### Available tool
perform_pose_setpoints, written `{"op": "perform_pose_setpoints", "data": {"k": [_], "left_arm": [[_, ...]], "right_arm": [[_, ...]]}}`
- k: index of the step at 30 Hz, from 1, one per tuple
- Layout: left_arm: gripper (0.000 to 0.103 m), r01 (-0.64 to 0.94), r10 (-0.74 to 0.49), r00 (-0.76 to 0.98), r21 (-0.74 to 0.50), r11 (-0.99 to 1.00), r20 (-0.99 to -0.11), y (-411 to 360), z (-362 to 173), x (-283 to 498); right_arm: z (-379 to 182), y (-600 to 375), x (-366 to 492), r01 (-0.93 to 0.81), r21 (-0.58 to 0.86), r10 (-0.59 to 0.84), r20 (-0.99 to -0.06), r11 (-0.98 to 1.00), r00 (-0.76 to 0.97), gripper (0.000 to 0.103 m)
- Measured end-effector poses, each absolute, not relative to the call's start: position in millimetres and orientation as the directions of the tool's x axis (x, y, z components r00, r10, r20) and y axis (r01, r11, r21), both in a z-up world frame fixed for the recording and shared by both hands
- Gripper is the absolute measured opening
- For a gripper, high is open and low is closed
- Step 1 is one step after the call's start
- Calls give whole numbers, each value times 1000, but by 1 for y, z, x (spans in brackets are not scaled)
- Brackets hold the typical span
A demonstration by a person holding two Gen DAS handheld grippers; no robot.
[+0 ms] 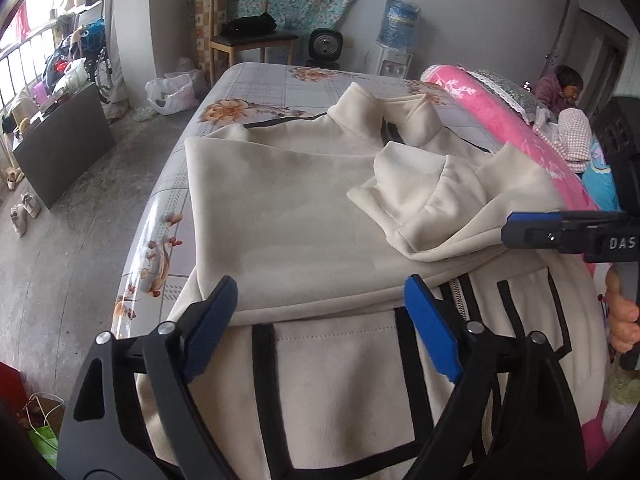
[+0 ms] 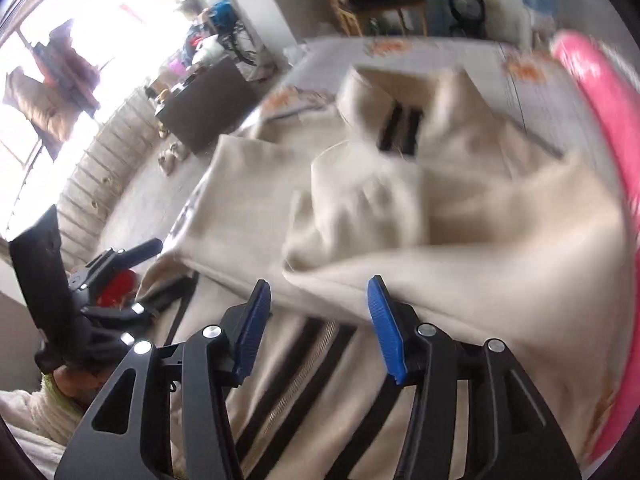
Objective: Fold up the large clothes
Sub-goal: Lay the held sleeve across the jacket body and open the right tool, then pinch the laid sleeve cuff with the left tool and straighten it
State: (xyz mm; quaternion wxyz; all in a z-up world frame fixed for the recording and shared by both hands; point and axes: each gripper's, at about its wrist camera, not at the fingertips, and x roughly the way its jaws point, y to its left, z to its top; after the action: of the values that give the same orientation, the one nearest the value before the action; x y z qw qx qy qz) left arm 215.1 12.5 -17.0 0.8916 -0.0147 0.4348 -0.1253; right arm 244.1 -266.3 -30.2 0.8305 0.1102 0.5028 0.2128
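A cream jacket [image 1: 304, 208] with black stripes and a front zipper lies on the bed, both sleeves folded across its body, collar at the far end. It also shows, blurred, in the right wrist view [image 2: 460, 220]. My left gripper [image 1: 320, 312] is open and empty, hovering over the jacket's lower front near the folded sleeve's edge. My right gripper [image 2: 316, 316] is open and empty above the zipper [image 2: 304, 376], just before the other sleeve's edge. The right gripper also shows at the right edge of the left wrist view [image 1: 520, 228]; the left gripper shows at the left of the right wrist view [image 2: 132, 256].
The bed has a floral grey sheet [image 1: 256, 84]. A rolled pink blanket [image 1: 496, 120] lies along its right side. A dark cabinet [image 1: 60, 144], a wooden chair [image 1: 248, 36], a fan [image 1: 326, 46] and a water dispenser [image 1: 396, 40] stand on the floor beyond.
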Motion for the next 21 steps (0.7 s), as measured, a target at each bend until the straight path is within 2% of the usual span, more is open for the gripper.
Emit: {"op": "perform_pose_setpoints", "data": {"k": [4,9,13,20,21], "left_arm": [[68,244,-321,582,-215,945,-747,9,-11,226],[65,245,-382,561,-293,924,-735,-8,-7,270],[62,230,-410,490,-340,912,-769,-27,-22,319],[41,281,-320,393,-219,934,-862,-65,-57,354],[35,291,-295,400,-184,939,-868,-70,-60,352]], "right_arm": [[-38,-328,215,-106,527,507,-716,843,480,50],[-35,-364,198,-49,512,449,-700,857,555,49],[-51,-368,198,-9,521,436,-704,854,560,49],[-62,-381,177,62,446,334,-748,893,574,49],[-63,-384,175,73,434,317,-753,898,576,49]]}}
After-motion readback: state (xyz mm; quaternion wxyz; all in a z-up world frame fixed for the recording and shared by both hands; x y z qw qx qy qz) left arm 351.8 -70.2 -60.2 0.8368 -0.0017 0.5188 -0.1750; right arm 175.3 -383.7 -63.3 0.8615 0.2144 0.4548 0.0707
